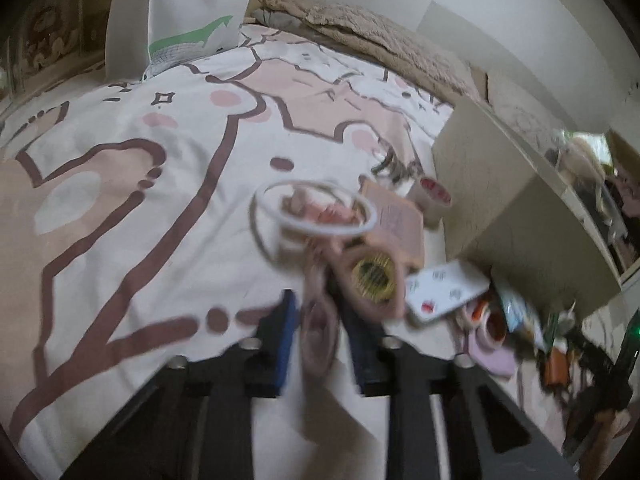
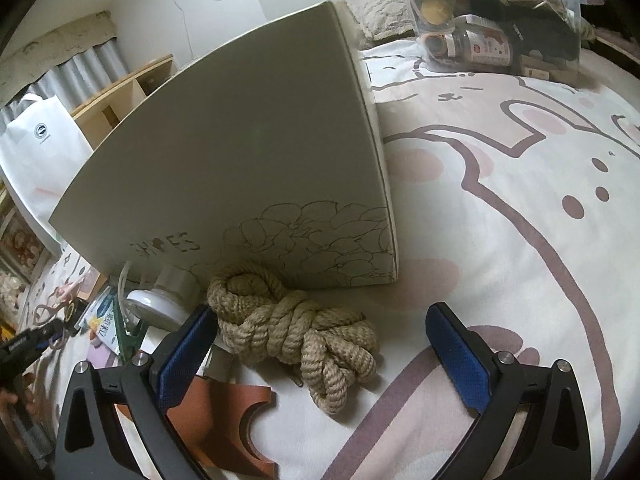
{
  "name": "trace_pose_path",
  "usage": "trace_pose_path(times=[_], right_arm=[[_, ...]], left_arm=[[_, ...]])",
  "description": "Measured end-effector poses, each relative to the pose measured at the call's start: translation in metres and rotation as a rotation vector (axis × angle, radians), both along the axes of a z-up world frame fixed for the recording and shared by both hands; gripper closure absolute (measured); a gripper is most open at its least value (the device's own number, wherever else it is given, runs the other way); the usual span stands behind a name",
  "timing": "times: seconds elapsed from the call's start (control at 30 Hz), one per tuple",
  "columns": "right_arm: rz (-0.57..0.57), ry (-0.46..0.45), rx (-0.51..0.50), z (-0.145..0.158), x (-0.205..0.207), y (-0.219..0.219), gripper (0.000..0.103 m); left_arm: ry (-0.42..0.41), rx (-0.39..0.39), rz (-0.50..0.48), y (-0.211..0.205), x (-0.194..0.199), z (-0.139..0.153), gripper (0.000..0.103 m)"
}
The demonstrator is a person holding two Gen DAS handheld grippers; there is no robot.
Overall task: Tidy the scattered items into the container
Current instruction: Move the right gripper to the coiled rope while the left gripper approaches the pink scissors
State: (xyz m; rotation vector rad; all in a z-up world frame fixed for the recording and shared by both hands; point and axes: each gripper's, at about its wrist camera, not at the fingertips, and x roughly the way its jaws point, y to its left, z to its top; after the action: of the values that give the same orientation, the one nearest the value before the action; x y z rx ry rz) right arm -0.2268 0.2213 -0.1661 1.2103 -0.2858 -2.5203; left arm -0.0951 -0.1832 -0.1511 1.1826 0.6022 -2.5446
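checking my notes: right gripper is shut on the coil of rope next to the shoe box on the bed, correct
Not quite. The right gripper is open, not shut on anything: in the right wrist view its two blue pads stand wide apart, with the coil of rope lying on the bed between and just ahead of them, ungripped. The rope does sit next to the shoe box.

1 shoebox (image 2: 224, 152), 1 rope bundle (image 2: 296, 332), 1 clear bin (image 2: 496, 20), 2 tape rolls (image 1: 434, 196).

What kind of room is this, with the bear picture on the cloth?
Most likely a bedroom. The things lie on a bed with a cartoon bear sheet, a fluffy blanket is bunched at its far end, and curtains hang by the wall.
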Motion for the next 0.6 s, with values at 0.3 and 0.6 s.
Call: trace_pose_path(times=[0.3,0.6], right_arm=[[0.001,0.035,-0.046,0.003,0.004,0.005,0.034],[0.032,0.052,-0.074,0.005,0.01,0.003,0.045]], left_arm=[[-0.012,-0.089,-0.038,0.01,0.021,-0.001,0.099],[0.009,-0.122,-0.078,0.027,0.042,0.012,0.098]])
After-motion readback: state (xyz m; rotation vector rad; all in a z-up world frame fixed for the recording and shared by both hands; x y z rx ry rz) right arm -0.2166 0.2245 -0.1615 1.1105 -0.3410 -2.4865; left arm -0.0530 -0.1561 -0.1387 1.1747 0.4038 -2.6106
